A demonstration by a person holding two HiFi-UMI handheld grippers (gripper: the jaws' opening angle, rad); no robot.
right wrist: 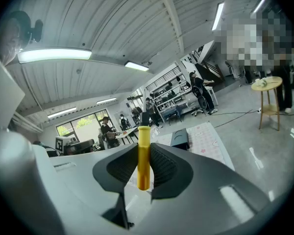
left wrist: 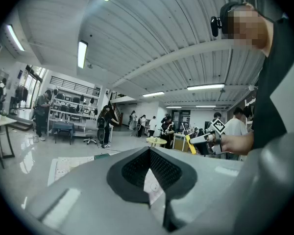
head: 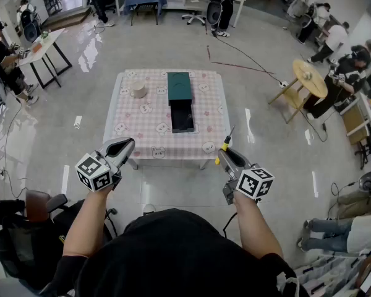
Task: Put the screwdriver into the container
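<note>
1. Yellow plastic shows between the jaws of the right hand-held gripper (right wrist: pixel 143 168): they are clamped on the handle of the screwdriver (right wrist: pixel 143 153), which stands upright with its dark shaft on top.
2. The left hand-held gripper (left wrist: pixel 149 175) has its jaws pressed together with nothing between them.
3. Both are held in the air just short of the near edge of the surface (head: pixel 148 119), which has a pink checked cloth.
4. The container (head: pixel 179 86), dark green with a black part drawn out toward the person, sits mid-surface, well apart from the screwdriver.
5. A small beige round object (head: pixel 138 90) stands to its left.
</note>
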